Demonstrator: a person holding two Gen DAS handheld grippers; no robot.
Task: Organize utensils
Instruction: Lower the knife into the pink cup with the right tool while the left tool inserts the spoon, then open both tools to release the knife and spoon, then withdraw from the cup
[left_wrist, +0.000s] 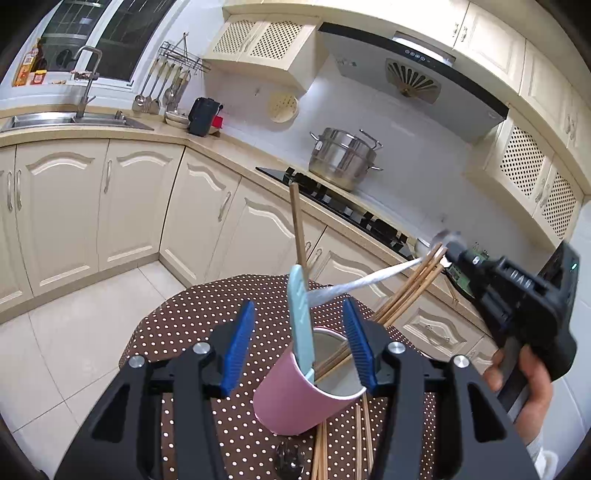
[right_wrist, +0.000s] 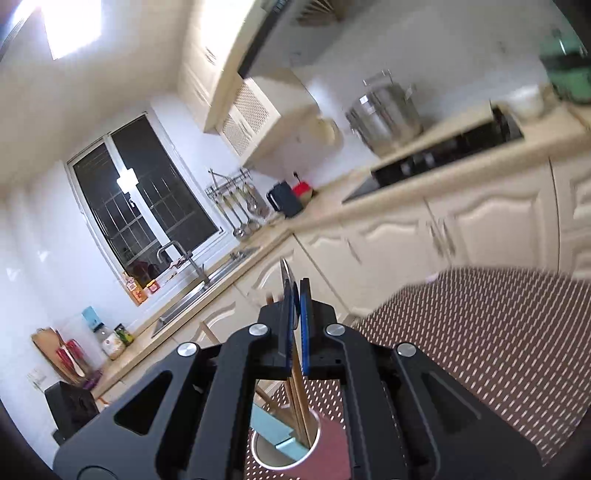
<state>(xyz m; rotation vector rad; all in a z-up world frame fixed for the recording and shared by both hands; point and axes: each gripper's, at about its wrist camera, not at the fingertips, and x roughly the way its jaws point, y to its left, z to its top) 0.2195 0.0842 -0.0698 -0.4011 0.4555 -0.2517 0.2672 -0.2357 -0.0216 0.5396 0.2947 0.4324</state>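
Blue fingers (left_wrist: 239, 347) of the left claw (left_wrist: 299, 347) are spread around the pink cup (left_wrist: 295, 398); whether they press it is hard to tell. The cup leans on the dotted table (left_wrist: 207, 306). A pale blue handle (left_wrist: 301, 325) and wooden chopsticks (left_wrist: 406, 291) stick out of the cup, and one chopstick (left_wrist: 297, 225) stands almost straight up. More chopsticks (left_wrist: 364, 435) lie on the table just beside the cup. The right claw (right_wrist: 295, 306) is pressed together on a thin grey thing (left_wrist: 369, 278), too blurry to name, that reaches from the cup up to it. A hand (left_wrist: 524, 384) holds this claw
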